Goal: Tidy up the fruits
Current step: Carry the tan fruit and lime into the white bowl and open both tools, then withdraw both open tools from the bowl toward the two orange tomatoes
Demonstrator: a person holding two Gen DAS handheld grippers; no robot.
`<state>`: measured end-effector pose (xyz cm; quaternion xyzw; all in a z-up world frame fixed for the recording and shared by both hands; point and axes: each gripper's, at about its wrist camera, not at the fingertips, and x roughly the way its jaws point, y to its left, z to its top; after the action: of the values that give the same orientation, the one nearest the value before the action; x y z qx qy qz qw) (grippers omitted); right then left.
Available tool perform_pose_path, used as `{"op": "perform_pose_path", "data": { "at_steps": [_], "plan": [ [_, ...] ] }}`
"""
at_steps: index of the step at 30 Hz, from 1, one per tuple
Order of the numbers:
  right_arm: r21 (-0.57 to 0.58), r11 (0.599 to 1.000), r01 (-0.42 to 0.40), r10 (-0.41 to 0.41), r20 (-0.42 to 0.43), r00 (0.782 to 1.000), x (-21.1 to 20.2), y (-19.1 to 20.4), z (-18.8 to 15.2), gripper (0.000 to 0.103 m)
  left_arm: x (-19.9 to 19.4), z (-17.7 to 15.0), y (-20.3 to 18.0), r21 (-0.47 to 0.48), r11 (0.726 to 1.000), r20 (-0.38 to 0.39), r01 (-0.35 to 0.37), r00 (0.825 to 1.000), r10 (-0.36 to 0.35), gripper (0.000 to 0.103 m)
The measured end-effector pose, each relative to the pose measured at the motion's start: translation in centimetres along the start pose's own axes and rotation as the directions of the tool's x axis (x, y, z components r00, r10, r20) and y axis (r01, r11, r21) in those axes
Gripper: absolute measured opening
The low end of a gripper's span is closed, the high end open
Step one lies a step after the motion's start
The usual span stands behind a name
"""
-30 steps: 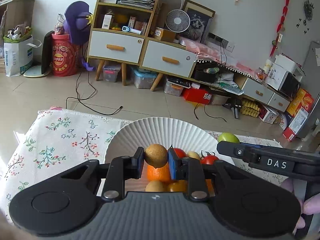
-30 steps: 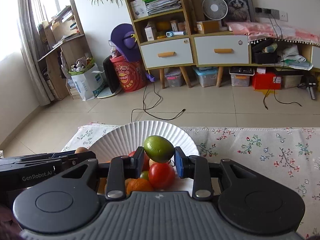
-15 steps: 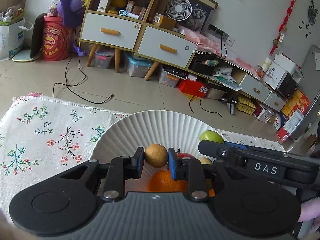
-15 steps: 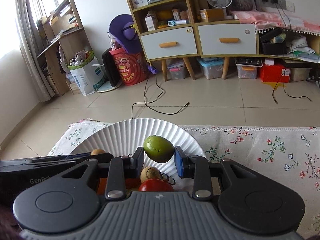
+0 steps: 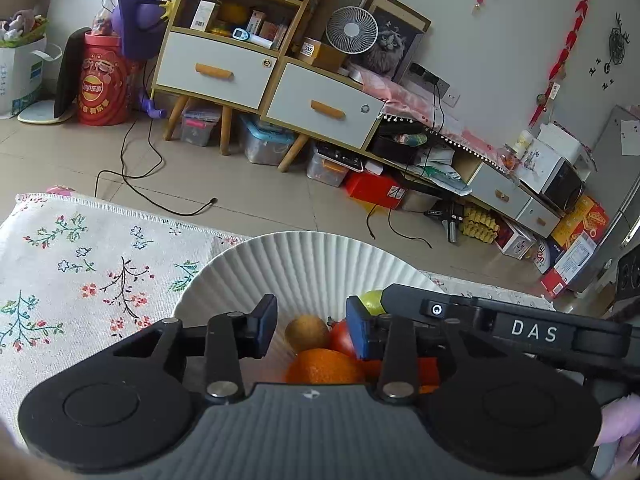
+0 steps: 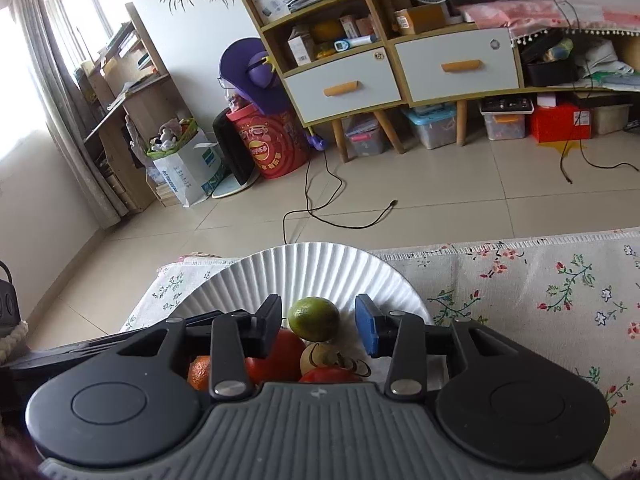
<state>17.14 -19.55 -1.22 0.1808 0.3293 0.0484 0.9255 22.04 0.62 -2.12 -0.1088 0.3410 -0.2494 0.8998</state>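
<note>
Both jaws just spread: brown fruit (image 5: 307,333) and lime (image 6: 314,319) loose inside the plate (image 5: 304,264) rim

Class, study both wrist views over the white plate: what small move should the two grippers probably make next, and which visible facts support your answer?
Probably lift both grippers up and away. The left gripper has just opened, and the brown fruit sits clear of its pads on the pile in the plate. The right gripper has just opened too, with gaps either side of the green fruit, which rests on the other fruits.

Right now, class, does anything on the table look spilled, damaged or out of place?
Nothing stands out. The small green lime, brown round fruit and orange all sit inside the white fluted paper plate; none lies on the floral cloth.
</note>
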Motion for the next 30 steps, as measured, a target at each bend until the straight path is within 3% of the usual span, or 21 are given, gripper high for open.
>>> {"op": "perform_pose_path", "data": {
  "at_steps": [4, 15, 24, 30],
  "plan": [
    [0.006, 1.000, 0.021, -0.021, -0.002, 1.000, -0.6, -0.1, 0.1, 0.042, -0.6, 0.0, -0.3, 0.011, 1.000, 0.009, -0.025, 1.000, 0.025, 0.054],
    [-0.029, 0.992, 0.125, -0.125, -0.003, 0.992, -4.0, 0.7, -0.5, 0.070, -4.7, -0.9, -1.3, 0.067, 0.991, 0.033, -0.114, 0.993, 0.112, 0.091],
    [-0.077, 0.979, 0.191, -0.191, 0.004, 0.982, -7.1, 1.9, -2.0, 0.092, -7.4, -2.4, -2.2, 0.120, 0.980, 0.017, -0.161, 0.987, 0.160, 0.101],
    [-0.106, 0.973, 0.205, -0.206, 0.003, 0.979, -8.5, 3.0, -2.7, 0.096, -8.8, -3.0, -2.4, 0.122, 0.978, -0.009, -0.168, 0.985, 0.170, 0.101]
  ]
}}
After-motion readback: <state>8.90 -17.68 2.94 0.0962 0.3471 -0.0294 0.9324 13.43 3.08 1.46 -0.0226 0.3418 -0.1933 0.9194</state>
